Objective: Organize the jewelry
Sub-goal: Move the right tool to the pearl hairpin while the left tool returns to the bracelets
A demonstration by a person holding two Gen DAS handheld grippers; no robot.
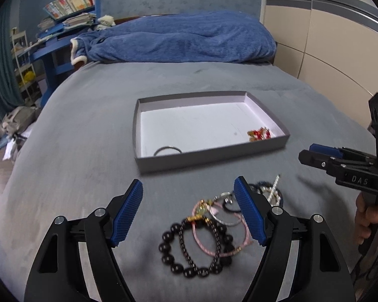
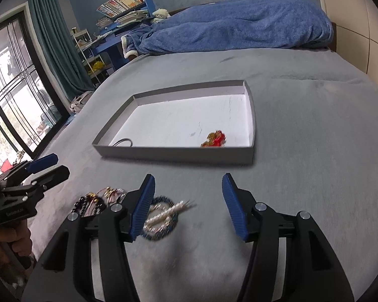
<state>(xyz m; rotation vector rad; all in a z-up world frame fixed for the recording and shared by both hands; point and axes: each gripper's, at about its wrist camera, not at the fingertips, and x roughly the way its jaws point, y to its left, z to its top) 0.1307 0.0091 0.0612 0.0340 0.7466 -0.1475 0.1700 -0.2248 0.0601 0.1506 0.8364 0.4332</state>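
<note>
A shallow grey box (image 1: pixel 148 162) with a white floor lies on the grey bed; it also shows in the right wrist view (image 2: pixel 163 154). Inside it lie a dark ring-shaped bangle (image 1: pixel 167 149) and a red-gold ornament (image 1: pixel 259 134), also seen in the right wrist view (image 2: pixel 214 139). A pile of jewelry lies in front of the box: a black bead bracelet (image 1: pixel 174 266), a pink cord bracelet (image 1: pixel 201 241), a silver bangle (image 1: pixel 221 219), a pearl hairpin (image 2: pixel 168 211) on a dark beaded bracelet (image 2: pixel 161 234). My left gripper (image 1: pixel 189 211) is open just above the pile. My right gripper (image 2: pixel 189 203) is open, right of the pile.
A blue blanket (image 1: pixel 184 37) is bunched at the bed's far end. A blue shelf with books (image 1: pixel 68 12) stands at the left, a window (image 2: pixel 12 88) beyond. Beige wardrobe panels (image 1: pixel 327 37) stand on the right. The bed's left edge drops to the floor.
</note>
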